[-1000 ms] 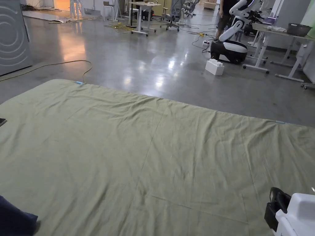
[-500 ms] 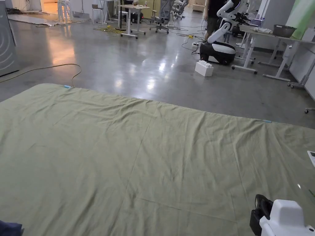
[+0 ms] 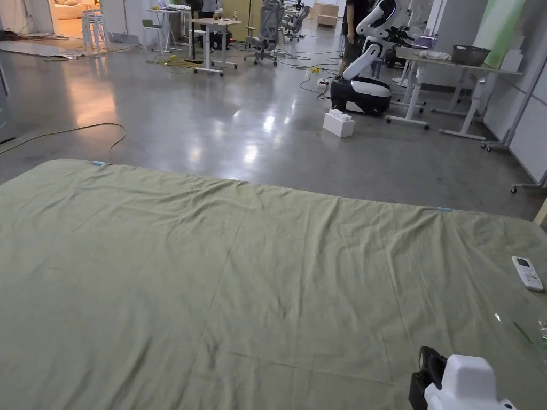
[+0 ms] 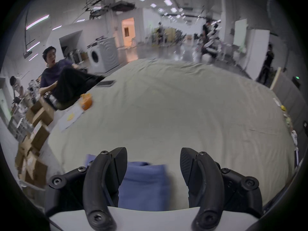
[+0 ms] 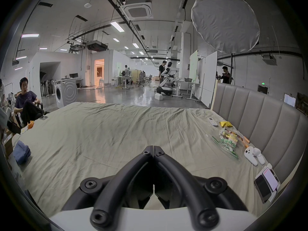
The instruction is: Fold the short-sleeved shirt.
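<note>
Matt creased cloth sheet [image 3: 267, 267] — glossy floor [image 3: 240, 123].

A wrinkled olive-green sheet [image 3: 240, 277] fills the lower two thirds of the frame. A white remote control [image 3: 527, 273] lies at its right edge. The right gripper's [image 3: 459, 387] white-and-black body enters at lower right. Polished grey floor [image 3: 256, 123], desks and a white robot [image 3: 368, 64] occupy the top.
</note>
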Tool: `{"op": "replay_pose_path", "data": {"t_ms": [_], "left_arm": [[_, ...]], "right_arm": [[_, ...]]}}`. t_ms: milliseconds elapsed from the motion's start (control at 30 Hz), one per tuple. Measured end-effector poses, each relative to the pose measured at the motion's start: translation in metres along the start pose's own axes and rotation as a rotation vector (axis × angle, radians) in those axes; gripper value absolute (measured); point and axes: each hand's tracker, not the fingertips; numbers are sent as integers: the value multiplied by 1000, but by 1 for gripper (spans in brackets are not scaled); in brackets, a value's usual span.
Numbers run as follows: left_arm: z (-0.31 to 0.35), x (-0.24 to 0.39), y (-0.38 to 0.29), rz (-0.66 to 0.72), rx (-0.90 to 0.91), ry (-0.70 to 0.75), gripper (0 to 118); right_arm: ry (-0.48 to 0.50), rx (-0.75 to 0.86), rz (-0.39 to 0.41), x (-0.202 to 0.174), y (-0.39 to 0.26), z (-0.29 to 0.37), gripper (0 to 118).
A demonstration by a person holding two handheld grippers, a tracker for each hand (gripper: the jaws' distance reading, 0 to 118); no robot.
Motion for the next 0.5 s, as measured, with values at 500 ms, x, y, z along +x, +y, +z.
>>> {"op": "replay_pose_path", "data": {"t_ms": [500], "left_arm": [[34, 211, -20, 6, 434, -204, 53]], "right_arm": [[-10, 83, -7, -17, 1, 3, 0]]}}
